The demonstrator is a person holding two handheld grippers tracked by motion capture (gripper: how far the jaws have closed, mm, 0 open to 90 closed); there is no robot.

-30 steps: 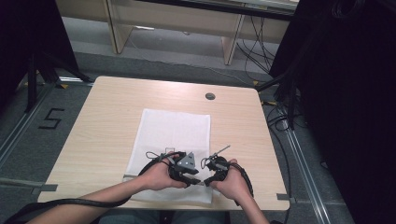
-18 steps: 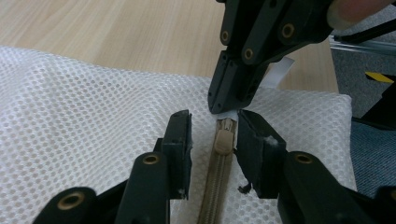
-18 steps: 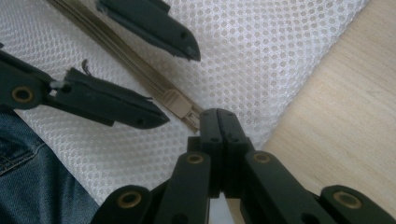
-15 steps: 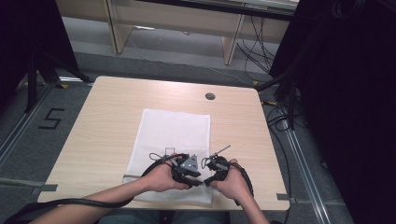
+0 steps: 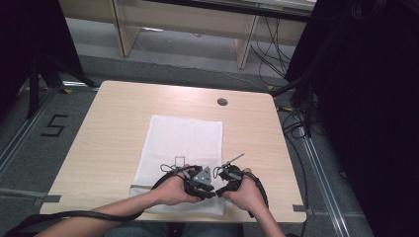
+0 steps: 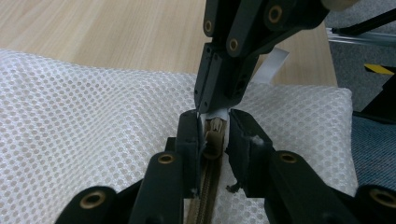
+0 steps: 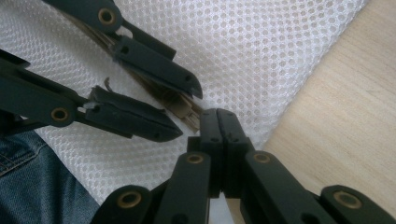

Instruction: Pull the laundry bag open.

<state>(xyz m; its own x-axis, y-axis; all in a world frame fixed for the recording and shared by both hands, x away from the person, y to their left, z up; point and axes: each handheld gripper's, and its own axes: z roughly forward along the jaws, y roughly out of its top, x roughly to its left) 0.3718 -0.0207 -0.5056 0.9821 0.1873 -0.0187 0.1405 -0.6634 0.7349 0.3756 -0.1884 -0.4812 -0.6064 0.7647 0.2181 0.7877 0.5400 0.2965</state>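
In the high view, low centre, I hold both grippers at the near edge of the white mesh zip-up laundry bag (image 5: 183, 143) on the pale wooden table (image 5: 113, 123). In the left gripper view, my left gripper (image 6: 216, 135) has just been closing, its jaws flanking the tan zipper pull (image 6: 215, 139), a gap showing on the right. In the right gripper view, my right gripper (image 7: 218, 122) is clamped together on the bag's white end tab, so I judge unzipping comes next.

floor – grey carpet (image 5: 74, 106) | furniture – light wooden table (image 5: 123, 113), pale desk (image 5: 188, 24) behind | sides – dark
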